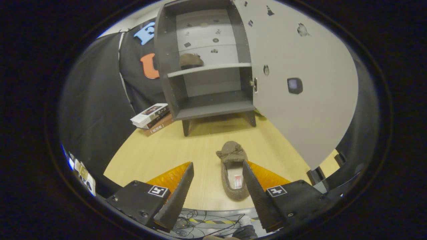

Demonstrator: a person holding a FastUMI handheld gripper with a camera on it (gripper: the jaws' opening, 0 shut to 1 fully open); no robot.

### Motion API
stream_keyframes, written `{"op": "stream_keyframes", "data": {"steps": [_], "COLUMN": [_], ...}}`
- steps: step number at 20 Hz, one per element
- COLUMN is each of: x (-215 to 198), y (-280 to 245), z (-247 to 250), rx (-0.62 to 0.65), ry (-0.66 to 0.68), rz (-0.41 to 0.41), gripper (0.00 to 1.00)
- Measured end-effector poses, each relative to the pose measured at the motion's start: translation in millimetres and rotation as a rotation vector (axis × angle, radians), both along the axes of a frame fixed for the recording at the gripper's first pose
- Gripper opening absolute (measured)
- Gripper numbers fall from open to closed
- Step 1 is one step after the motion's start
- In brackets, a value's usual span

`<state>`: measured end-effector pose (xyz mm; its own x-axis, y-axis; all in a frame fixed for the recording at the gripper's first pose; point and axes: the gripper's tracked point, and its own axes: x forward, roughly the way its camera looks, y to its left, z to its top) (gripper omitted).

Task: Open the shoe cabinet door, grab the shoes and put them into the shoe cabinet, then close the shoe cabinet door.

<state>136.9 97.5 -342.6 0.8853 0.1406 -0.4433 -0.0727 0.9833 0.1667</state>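
**One slipper stowed, one still to collect**

A brown slipper (233,173) lies on the table (160,153), between my gripper (218,166) fingers and close against the right one. The gripper is open and holds nothing. Beyond it, the shoe cabinet (206,66) stands with its door (300,93) swung wide (that step looks done). A second slipper (190,61) sits on the upper shelf. Left: grasp, stow, close. Books (151,118) lie beside the cabinet.
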Motion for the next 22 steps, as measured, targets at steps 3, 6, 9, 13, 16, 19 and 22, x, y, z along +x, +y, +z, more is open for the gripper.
{"op": "stream_keyframes", "data": {"steps": [3,6,9,13,16,19,22], "x": [15.0,40.9,67.5,95.3,109.1,112.6,110.8], "y": [-0.6,3.4,9.1,7.6,10.9,0.1,6.7], "z": [-30.3,-56.6,-75.3,-83.2,-87.7,-97.3,-98.9], "rx": [0.034,0.057,0.121,0.117,0.108,0.076,0.078], "ry": [0.065,0.134,0.201,0.235,0.254,0.286,0.300], "rz": [0.007,0.001,-0.003,0.001,0.018,-0.006,0.012], "gripper": [0.92,0.92,0.92,0.92,0.88,0.70,0.34]}}
